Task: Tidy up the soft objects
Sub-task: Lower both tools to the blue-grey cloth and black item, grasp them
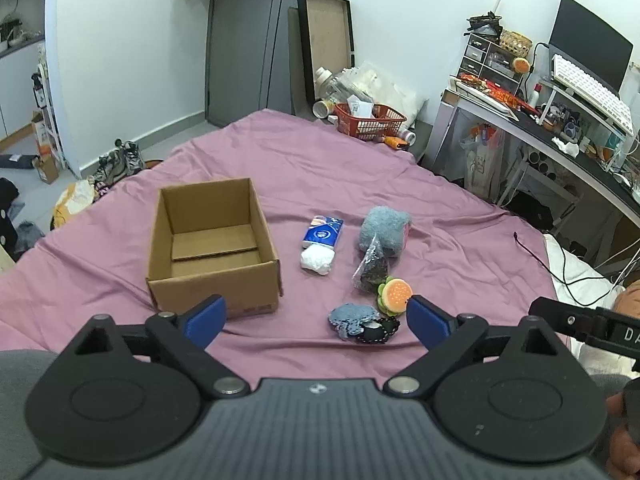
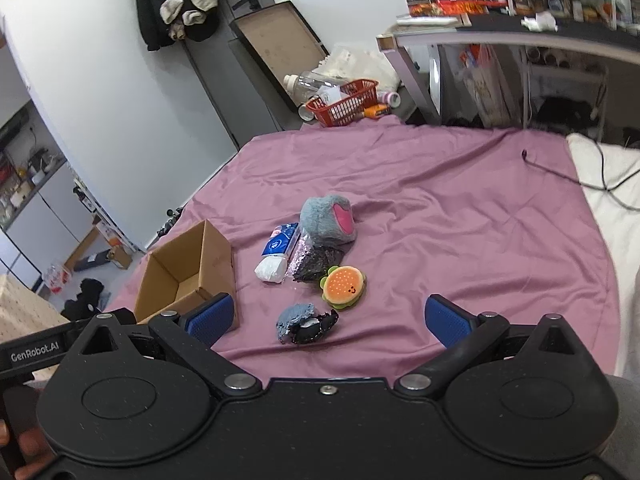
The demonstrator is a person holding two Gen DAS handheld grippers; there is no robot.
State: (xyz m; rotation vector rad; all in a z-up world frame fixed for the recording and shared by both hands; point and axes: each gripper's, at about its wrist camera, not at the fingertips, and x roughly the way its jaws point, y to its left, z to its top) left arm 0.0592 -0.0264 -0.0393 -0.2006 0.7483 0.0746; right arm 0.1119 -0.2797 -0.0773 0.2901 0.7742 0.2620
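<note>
A wrinkled mauve bedsheet (image 1: 440, 216) covered the bed, and on it stood an open, corrugated cardboard box (image 1: 212, 248), rectangular and holding nothing, with a loose flap lying flat on its floor. To its right lay the soft objects in a loose cluster: a glossy blue tissue pack (image 1: 322, 232) touching a crumpled white wad (image 1: 318, 260); a fuzzy grey-blue plush (image 1: 384, 230) with a pink patch visible from the right wrist view (image 2: 329, 219); a crinkly clear bag of dark bits (image 1: 372, 268) leaning against the plush; a round plush hamburger (image 1: 394, 295) with an orange dotted bun and green felt edge; and nearest, a flat grey-blue felt piece (image 1: 352, 320) overlapped by a black stitched felt piece (image 1: 380, 330). The left gripper (image 1: 316, 320) hovered above the sheet with its blue ribbed fingers (image 1: 206, 320) spread wide, holding nothing. The right gripper (image 2: 330, 320) likewise had its fingers (image 2: 450, 320) wide apart, gripping nothing.
</note>
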